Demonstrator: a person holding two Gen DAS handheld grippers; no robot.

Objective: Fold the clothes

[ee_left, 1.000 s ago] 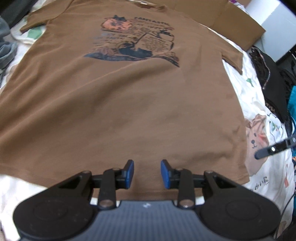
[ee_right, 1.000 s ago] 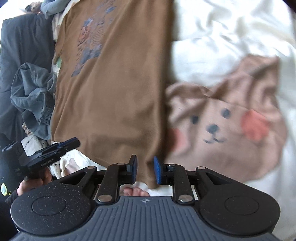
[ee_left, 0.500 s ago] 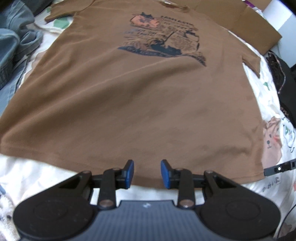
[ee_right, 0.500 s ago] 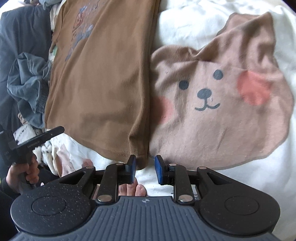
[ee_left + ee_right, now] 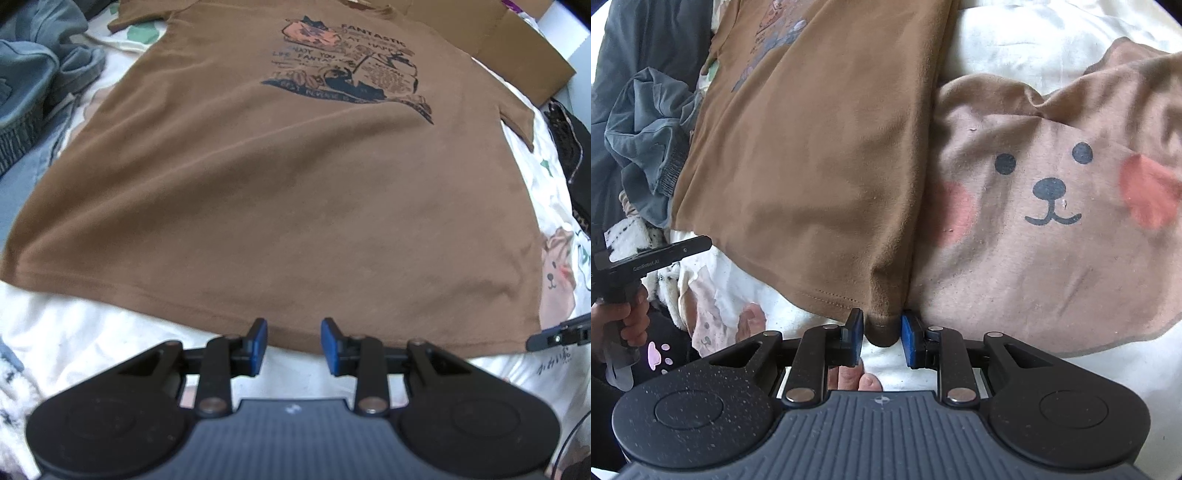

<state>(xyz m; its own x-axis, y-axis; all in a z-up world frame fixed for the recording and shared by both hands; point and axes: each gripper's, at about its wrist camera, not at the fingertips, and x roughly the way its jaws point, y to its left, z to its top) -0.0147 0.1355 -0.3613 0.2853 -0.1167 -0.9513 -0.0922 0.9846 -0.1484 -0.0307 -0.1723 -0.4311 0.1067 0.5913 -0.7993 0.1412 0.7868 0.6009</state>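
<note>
The brown T-shirt [image 5: 280, 192] lies flat and face up on the bed [image 5: 74, 332], its print toward 12 o'clock in the left wrist view and its hem nearest the camera. The step in hand looks like taking hold of the hem corners before the first fold.

The left hand-held gripper [image 5: 294, 341] hovers over the hem near its middle, jaws apart with nothing between them. The right hand-held gripper [image 5: 882, 334] sits at the shirt's lower corner; the bunched corner lies between its blue pads, which stand apart and do not clearly press on it. In the right wrist view the left one shows at 9 o'clock, gripped by the person's hand [image 5: 626, 319].

Next, the right jaws probably need to close on that corner, and the left gripper has to travel along the hem toward the other corner, at 9 o'clock in its own view, and pinch there too.

Against the earlier frames, the hem has slid further from the left jaws, baring more white bedding. The right gripper has come down onto the corner, and the bear print [image 5: 1049, 199] now fills more of its view.
</note>
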